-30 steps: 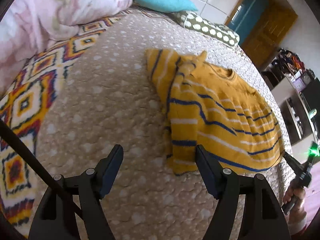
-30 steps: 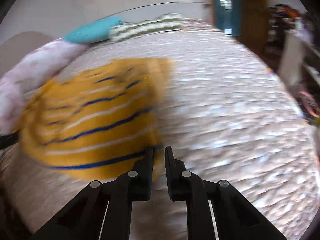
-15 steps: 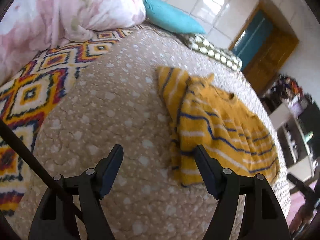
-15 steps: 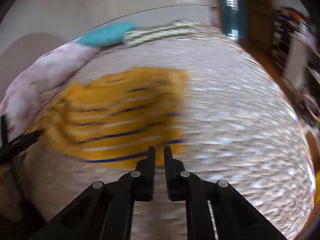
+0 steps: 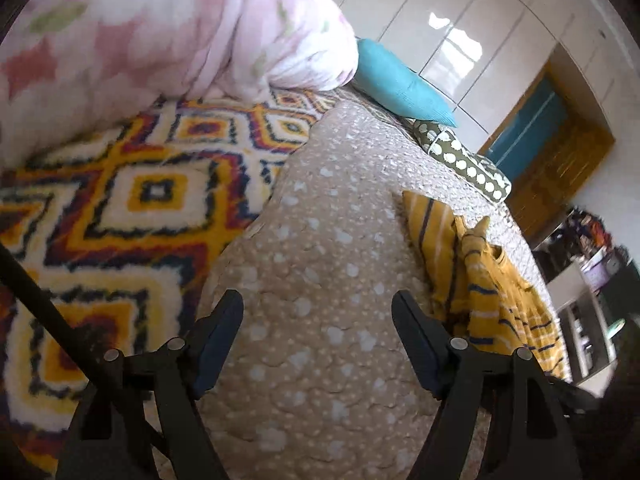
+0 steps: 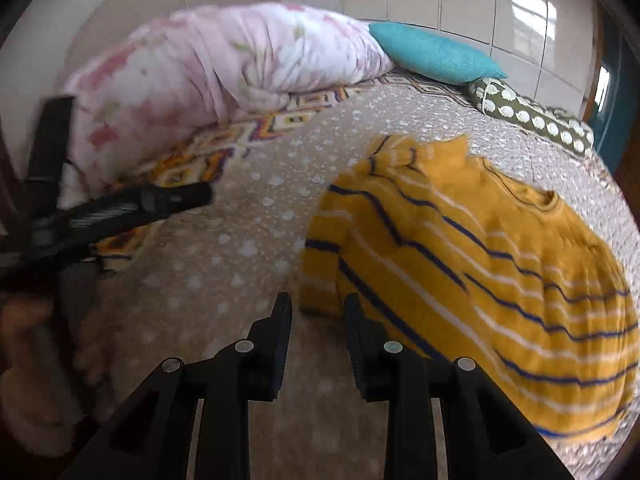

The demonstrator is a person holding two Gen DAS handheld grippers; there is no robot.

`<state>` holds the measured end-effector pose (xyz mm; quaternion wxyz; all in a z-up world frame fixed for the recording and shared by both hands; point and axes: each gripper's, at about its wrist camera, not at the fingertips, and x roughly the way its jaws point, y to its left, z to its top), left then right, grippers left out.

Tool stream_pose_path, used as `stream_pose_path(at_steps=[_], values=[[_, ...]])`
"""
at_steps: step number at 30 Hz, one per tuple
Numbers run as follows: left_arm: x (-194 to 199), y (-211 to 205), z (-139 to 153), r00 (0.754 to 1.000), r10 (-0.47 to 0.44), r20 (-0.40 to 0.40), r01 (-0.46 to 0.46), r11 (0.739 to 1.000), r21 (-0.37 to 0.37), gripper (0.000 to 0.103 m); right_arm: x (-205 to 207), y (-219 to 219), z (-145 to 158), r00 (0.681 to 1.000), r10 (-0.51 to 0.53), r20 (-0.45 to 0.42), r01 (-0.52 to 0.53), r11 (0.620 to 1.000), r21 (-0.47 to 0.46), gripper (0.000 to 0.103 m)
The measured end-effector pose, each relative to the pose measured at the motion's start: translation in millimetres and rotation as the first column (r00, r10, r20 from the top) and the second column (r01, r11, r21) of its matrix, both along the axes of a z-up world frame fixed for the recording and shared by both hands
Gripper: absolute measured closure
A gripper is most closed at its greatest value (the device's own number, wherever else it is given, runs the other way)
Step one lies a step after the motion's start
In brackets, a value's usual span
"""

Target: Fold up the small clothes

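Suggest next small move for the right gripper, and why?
Probably ease the right gripper forward onto the yellow striped sweater's near folded sleeve edge. Its jaws stand open and empty just short of it; the left gripper sits farther off.

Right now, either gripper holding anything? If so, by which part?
Nothing held. Left gripper is wide open over the beige quilt. Right gripper is open and empty, just short of the yellow striped sweater, which lies on the quilt.
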<state>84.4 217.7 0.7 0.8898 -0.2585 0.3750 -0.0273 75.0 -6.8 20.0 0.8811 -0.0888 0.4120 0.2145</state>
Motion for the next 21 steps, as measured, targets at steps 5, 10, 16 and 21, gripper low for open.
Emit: stream_pose_path(at_steps=[5, 10, 16, 21], values=[[-4.3, 8.9, -0.7, 1.0, 0.003, 0.0, -0.003, 0.999, -0.033, 0.028, 19.8, 23.3, -37.6, 0.999, -0.035, 0.015, 0.038, 0.972, -0.233, 0.078], [-8.1, 8.8, 1.1, 1.0, 0.01, -0.002, -0.01, 0.999, -0.04, 0.028, 17.3, 32.2, -32.2, 0.999, -0.018, -0.039, 0.006, 0.958, -0.287, 0.094], [-8.5, 13.8, 0.9, 1.0, -0.002, 0.024, 0.005, 0.989, -0.146, 0.027, 80.1, -17.8, 29.6, 0.941, -0.021, -0.338, 0.158, 0.91, 0.383, 0.094], [-9.2, 13.4, 1.4, 1.0, 0.014, 0.027, -0.01, 0.99, -0.137, 0.027, 129.3, -28.5, -11.4, 0.84, 0.044, -0.541, 0.297, 0.798, 0.525, 0.077]])
